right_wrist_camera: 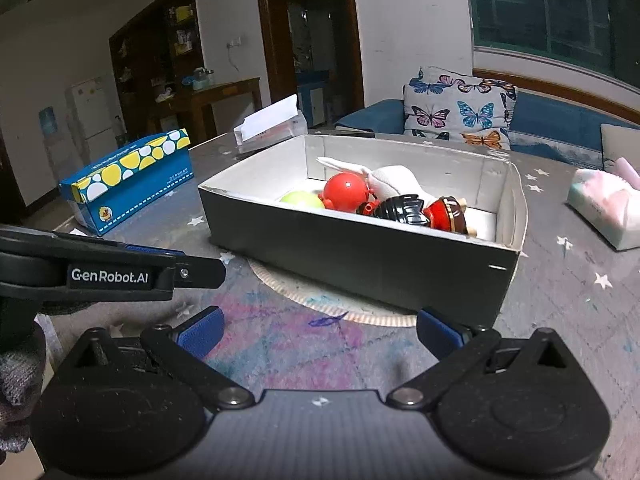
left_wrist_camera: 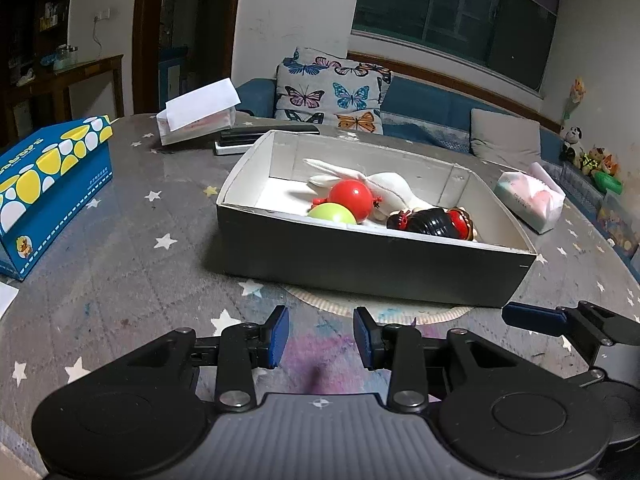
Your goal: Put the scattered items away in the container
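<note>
1. Two grippers hang low over the grey star-printed tablecloth (left_wrist_camera: 120, 264), in front of the shallow cardboard box with dark outer walls and white inside (left_wrist_camera: 360, 264). The left gripper (left_wrist_camera: 320, 336) has its blue pads apart with only cloth between them, so it is released and holds nothing. The right gripper (right_wrist_camera: 316, 332) is spread wider and is also empty.

2. Several toys lie already inside the box: a red plastic ball (left_wrist_camera: 351, 195), a green plastic ball (left_wrist_camera: 332, 213), a white soft plush toy (left_wrist_camera: 384, 186) behind them, and a black-and-red plastic figure (left_wrist_camera: 432, 220) near the front wall.

3. No loose toy shows on the cloth near the box in either view. I judge the tidying is almost or fully finished, and the step in hand is to check and to withdraw.

4. To do it well, both grippers should be kept clear of the front wall of the box; it looks light and could slide on the round woven mat (right_wrist_camera: 320, 300) under it.

5. The blue tissue box with yellow and white spots (left_wrist_camera: 52, 184), the white open packet (left_wrist_camera: 200, 114) and the soft pastel tissue pack (left_wrist_camera: 528, 200) stand well apart from the box. They seem household things, not scattered toys, so I would leave them.
</note>
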Available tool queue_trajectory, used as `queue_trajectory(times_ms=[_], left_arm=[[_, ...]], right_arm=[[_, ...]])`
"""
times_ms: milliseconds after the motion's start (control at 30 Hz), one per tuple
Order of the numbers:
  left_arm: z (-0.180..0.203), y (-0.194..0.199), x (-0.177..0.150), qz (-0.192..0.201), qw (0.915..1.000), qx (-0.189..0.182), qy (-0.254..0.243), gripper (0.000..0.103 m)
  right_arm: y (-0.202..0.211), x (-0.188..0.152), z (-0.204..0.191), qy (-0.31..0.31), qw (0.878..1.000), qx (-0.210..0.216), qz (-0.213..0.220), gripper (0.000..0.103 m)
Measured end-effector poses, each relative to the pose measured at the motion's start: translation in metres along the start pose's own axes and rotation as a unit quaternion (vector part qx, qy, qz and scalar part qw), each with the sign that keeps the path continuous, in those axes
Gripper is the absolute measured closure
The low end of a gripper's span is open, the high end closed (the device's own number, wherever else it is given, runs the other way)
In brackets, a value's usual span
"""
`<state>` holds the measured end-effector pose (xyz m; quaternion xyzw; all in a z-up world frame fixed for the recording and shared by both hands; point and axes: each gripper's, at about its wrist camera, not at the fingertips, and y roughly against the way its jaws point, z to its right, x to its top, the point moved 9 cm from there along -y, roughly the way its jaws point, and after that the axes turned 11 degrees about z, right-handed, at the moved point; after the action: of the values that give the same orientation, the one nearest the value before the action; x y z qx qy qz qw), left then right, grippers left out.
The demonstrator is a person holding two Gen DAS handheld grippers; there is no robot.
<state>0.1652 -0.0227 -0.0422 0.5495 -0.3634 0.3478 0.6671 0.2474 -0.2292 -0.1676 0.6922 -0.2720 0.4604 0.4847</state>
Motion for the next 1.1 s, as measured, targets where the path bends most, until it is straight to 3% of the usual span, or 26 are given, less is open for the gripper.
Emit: queue_trajectory(times_ms=[433, 1100], left_arm=[[0.003, -0.001, -0.008, -0.007, 0.9999, 0.009, -0.011, 0.066], [0.0, -0.019, 0.008, -0.007, 0.9997, 0.014, -0.02, 0.066]], right_arm=[[0.0, -0.004, 0.004, -0.013, 1.0, -0.021, 0.0, 0.0], [-0.009, 0.006, 0.028, -0.046, 0.996, -0.079, -0.009, 0.0]])
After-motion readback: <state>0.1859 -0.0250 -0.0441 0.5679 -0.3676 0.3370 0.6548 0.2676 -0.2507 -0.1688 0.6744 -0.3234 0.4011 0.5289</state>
